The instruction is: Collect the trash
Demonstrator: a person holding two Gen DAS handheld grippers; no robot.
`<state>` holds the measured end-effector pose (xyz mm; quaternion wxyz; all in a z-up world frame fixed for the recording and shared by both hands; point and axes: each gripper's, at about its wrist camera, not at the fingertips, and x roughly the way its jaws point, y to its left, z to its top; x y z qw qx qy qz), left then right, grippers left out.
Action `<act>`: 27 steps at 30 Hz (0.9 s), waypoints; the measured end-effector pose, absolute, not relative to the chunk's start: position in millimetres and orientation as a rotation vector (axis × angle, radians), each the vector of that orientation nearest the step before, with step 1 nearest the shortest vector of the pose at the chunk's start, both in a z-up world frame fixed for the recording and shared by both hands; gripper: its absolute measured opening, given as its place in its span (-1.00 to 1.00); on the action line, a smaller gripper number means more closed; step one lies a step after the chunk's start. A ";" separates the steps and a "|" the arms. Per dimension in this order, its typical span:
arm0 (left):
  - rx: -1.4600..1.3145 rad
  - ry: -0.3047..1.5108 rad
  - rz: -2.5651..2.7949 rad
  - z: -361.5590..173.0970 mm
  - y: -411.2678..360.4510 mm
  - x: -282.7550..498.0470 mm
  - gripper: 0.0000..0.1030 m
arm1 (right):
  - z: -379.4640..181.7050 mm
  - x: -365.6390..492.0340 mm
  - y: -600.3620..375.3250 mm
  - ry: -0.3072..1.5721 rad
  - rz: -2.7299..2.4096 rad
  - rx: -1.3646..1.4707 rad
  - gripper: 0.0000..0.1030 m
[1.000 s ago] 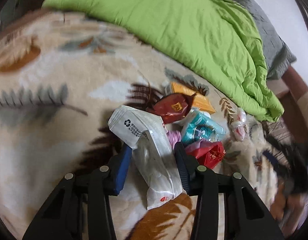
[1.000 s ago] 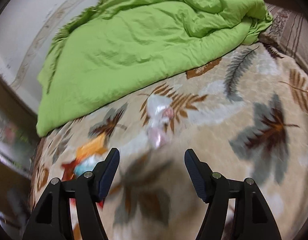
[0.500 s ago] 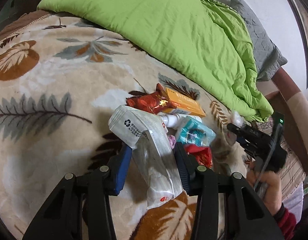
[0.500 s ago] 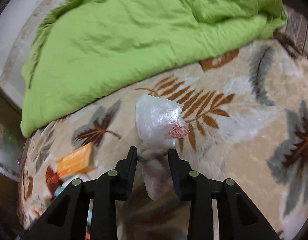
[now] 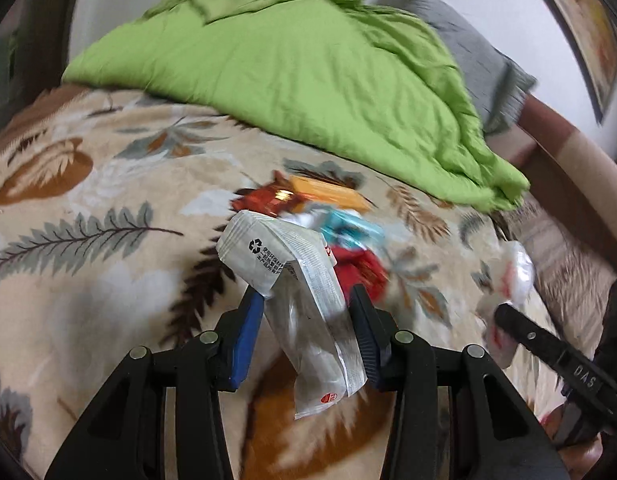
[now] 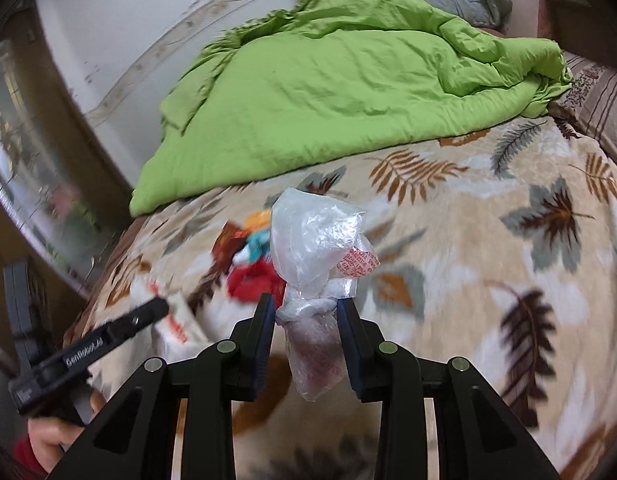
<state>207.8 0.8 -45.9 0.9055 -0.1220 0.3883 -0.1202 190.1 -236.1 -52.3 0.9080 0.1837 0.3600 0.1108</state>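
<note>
Left tongs grip a white wrapper, right tongs a knotted plastic bag — keep both squeezed firmly.

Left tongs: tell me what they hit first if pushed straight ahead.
Probably the red wrapper at the near edge of the trash pile, just beyond the held white packet in the left tongs; depth is uncertain.

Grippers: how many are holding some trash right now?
2. The left gripper pinches a white wrapper above the leaf-print blanket; the right gripper pinches a clear knotted plastic bag.
</note>
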 end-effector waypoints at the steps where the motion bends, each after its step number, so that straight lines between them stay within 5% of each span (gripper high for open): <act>1: -0.239 0.795 -0.258 -43.4 -2.0 199.4 -0.16 | -52.1 180.4 -235.2 0.739 0.230 0.374 -0.33; 15: -0.114 0.701 -0.292 -27.1 -3.9 86.8 -0.16 | -42.8 98.7 -230.4 0.684 0.253 0.397 -0.33; 27: -0.091 0.678 -0.218 -33.0 -5.5 77.9 -0.16 | -36.0 90.7 -210.6 0.657 0.303 0.357 -0.33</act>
